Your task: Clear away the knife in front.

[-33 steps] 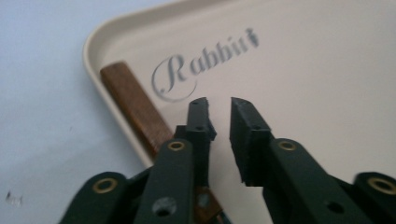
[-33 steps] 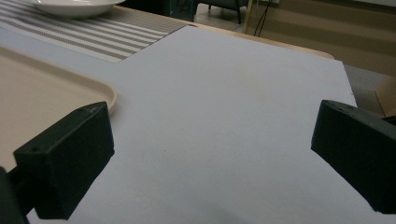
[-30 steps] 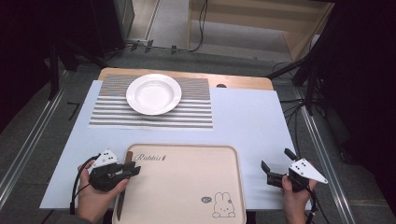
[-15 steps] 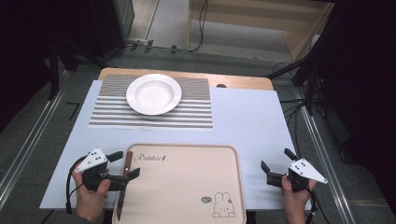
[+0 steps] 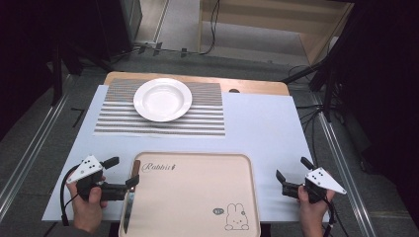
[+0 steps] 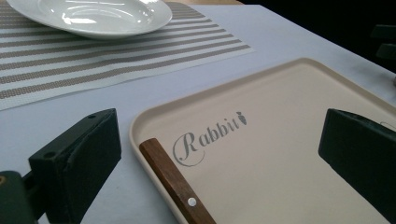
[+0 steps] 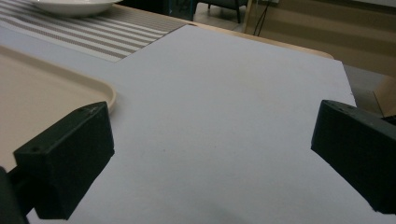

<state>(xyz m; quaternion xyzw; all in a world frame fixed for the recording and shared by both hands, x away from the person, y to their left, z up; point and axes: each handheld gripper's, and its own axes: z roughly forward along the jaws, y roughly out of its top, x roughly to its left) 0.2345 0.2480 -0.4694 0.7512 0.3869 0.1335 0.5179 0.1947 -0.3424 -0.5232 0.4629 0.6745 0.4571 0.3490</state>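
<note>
A wooden-handled knife [image 5: 131,186] lies along the left rim of the beige rabbit tray [image 5: 197,197], blade toward me. My left gripper [image 5: 121,172] sits just left of the tray. It is open, its jaws having just been opening, and the knife handle [image 6: 175,184] lies loose on the tray [image 6: 280,154] between them, touching neither. My right gripper [image 5: 293,169] rests off the tray's right side, open with nothing in it. In the right gripper view that gripper [image 7: 210,140] looks over bare pale table cover. The left gripper [image 6: 219,140] stands wide.
A white plate [image 5: 162,98] sits on a striped placemat [image 5: 158,121] at the far side of the table, and shows again [image 6: 93,16] beyond the tray. The tray corner [image 7: 46,88] lies left of the right gripper. Dark floor and rails flank the table.
The left gripper let go of the knife, opened wide and drew back to the left of the tray. The knife stays on the tray's left rim. The right gripper has not moved.
</note>
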